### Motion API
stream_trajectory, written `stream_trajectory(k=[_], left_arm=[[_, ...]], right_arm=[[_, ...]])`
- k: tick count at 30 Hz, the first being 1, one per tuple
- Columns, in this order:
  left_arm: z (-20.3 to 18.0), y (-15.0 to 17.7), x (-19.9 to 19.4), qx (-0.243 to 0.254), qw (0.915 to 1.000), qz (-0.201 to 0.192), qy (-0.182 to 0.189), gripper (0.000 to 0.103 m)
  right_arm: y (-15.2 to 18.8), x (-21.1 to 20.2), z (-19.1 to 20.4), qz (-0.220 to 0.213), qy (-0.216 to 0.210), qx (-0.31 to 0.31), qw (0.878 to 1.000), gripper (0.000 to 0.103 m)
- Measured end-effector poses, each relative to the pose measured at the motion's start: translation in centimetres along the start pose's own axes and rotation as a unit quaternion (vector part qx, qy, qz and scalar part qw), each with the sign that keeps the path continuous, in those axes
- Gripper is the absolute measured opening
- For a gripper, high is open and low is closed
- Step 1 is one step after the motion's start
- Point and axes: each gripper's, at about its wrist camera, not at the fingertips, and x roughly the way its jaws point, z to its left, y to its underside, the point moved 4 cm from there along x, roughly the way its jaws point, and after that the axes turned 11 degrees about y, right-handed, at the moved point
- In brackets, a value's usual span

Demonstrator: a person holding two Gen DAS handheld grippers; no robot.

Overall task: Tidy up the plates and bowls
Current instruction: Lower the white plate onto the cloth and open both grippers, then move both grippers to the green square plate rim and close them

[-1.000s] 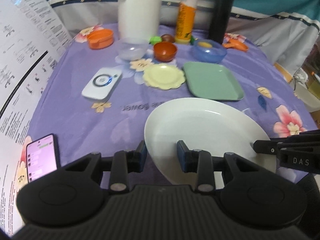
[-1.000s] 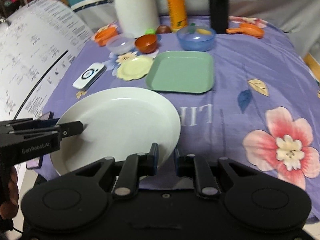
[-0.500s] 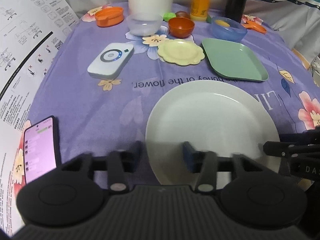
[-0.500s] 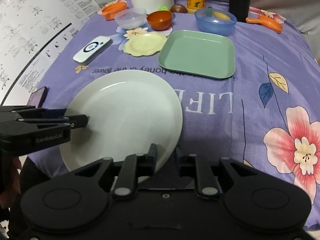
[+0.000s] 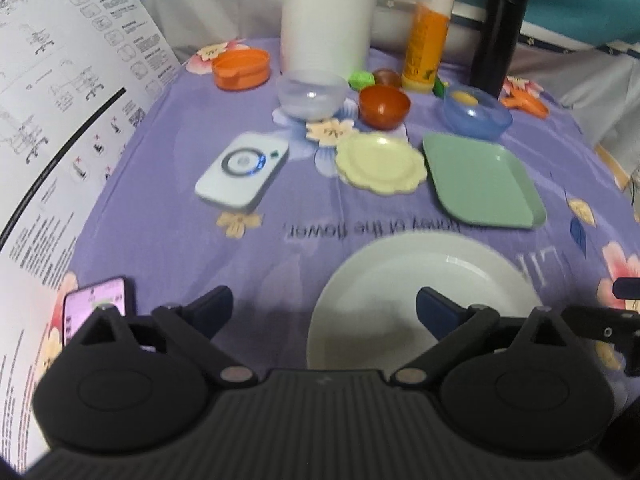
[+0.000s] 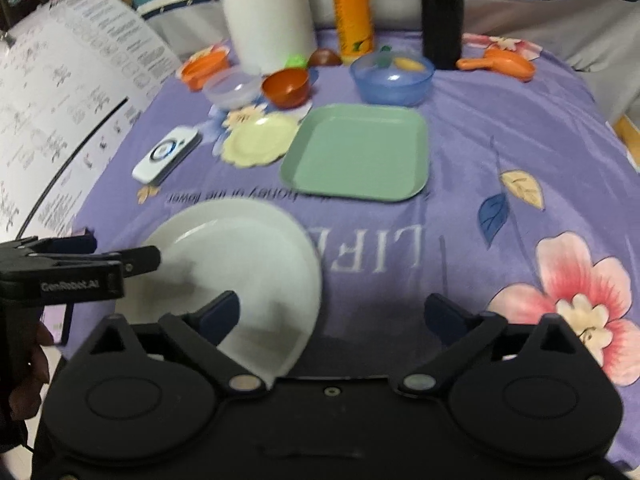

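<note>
**White plate let go; both tools spreading**

Item: large white plate (image 5: 424, 300), lower centre of the left wrist view, lower left of the right wrist view. It lies flat on the purple flowered cloth (image 6: 500, 128) over the surface.

Change: a second ago each tool pinched the plate's near rim. Now the left tool (image 5: 324, 308) and the right tool (image 6: 332, 312) both have their jaws opening and wide apart. The plate rim sits between each pair, with no pad pressing on it. Reading: the plate has been set down and released, so this placement looks finished and it can serve as the base of a stack.

Other stock, upper half of both views:
- green square plate (image 6: 360, 152)
- yellow scalloped plate (image 6: 258, 140), just beside the green one
- clear bowl (image 5: 312, 92), brown bowl (image 5: 384, 106), blue bowl (image 6: 392, 76) holding something yellow
- orange dish (image 5: 240, 67)

None is stacked yet.

Not clear: the plate's near edge is hidden behind both tool bodies. Both views are motion-blurred. The tall containers at the back are cut off at the top. The phone (image 5: 96, 308) is partly covered.
</note>
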Motion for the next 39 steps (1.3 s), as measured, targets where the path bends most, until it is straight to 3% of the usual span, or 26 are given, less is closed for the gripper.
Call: stream_trajectory(k=[7,14,21,25,27,29,30,32,37,39], left_arm=[[-2.4,-3.6,1.6,0.007,0.9997,-0.017,0.015,0.1],[-5.3,-5.6,5.3,-0.008,0.999,0.004,0.043,0.1],[-6.4,-6.4,8.6,-0.021,0.9975,0.032,0.059,0.076],[-6.8,-6.6,9.8,-0.02,0.9969,0.042,0.064,0.069],[-7.0,-6.7,10.3,-0.018,0.9965,0.048,0.066,0.061],[-7.2,-6.7,10.7,-0.017,0.996,0.053,0.07,0.056],[-7.3,-6.6,11.0,-0.016,0.9958,0.056,0.07,0.054],[-7.5,-6.5,11.3,-0.016,0.9956,0.059,0.071,0.051],[-8.1,-6.3,11.8,-0.01,0.9943,0.069,0.08,0.039],[-8.6,-6.3,12.0,-0.003,0.9939,0.071,0.083,0.036]], right_arm=[[-3.1,0.6,-3.5,-0.026,-0.009,0.048,0.999,0.103],[-6.1,2.8,-7.0,-0.02,0.02,0.091,0.995,0.099],[-8.5,6.3,-9.1,-0.002,0.003,0.129,0.992,0.087],[-9.4,8.4,-8.6,0.006,0.001,0.123,0.992,0.082],[-9.8,9.5,-8.5,0.013,-0.002,0.121,0.993,0.071],[-10.1,10.4,-8.1,0.019,-0.004,0.117,0.993,0.068],[-10.2,10.7,-8.0,0.02,-0.005,0.114,0.993,0.059],[-10.3,11.3,-7.7,0.024,-0.005,0.113,0.993,0.05],[-10.3,12.4,-7.5,0.029,-0.015,0.113,0.993,0.039],[-10.2,12.7,-7.4,0.03,-0.018,0.111,0.993,0.024]])
